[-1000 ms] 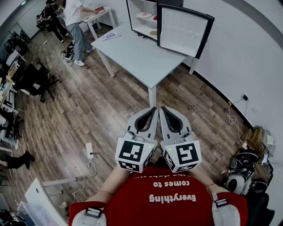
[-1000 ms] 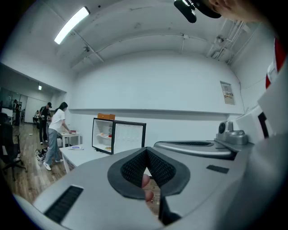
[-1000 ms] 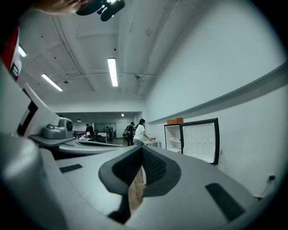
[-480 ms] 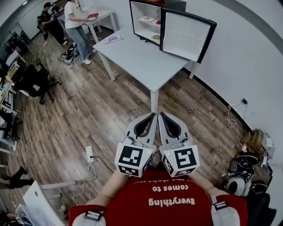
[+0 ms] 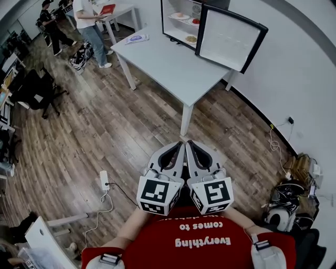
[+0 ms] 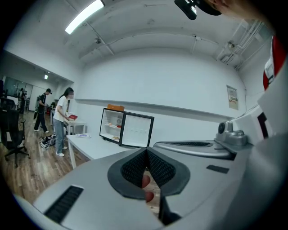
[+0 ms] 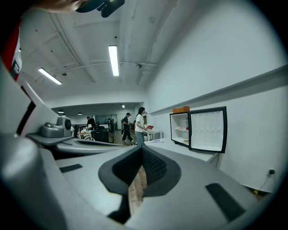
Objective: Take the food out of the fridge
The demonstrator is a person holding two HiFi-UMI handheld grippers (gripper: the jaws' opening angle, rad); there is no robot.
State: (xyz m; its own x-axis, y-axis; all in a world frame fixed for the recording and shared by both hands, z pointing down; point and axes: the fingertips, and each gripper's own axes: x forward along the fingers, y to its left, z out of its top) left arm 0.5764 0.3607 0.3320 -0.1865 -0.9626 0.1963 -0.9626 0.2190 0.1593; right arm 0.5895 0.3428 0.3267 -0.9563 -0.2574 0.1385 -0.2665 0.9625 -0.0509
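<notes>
Risk ahead: knocking the open fridge door [image 5: 231, 39], or pushing the food [image 5: 190, 38] deeper on its shelf inside the fridge [image 5: 176, 26] at the far end of the counter [image 5: 168, 65], if arriving with jaws shut. Left hand-held gripper [image 5: 180, 145] and right hand-held gripper [image 5: 190, 144] both closed and empty, side by side before the chest, almost level, well apart from the counter.

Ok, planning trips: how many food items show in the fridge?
3: pale item and red item on the upper shelf, plate on the lower. The door may hide more.

The fridge [image 5: 231, 39] is black-framed and white inside, the table [image 5: 168, 63] pale grey, the floor [image 5: 94, 131] brown planks.
</notes>
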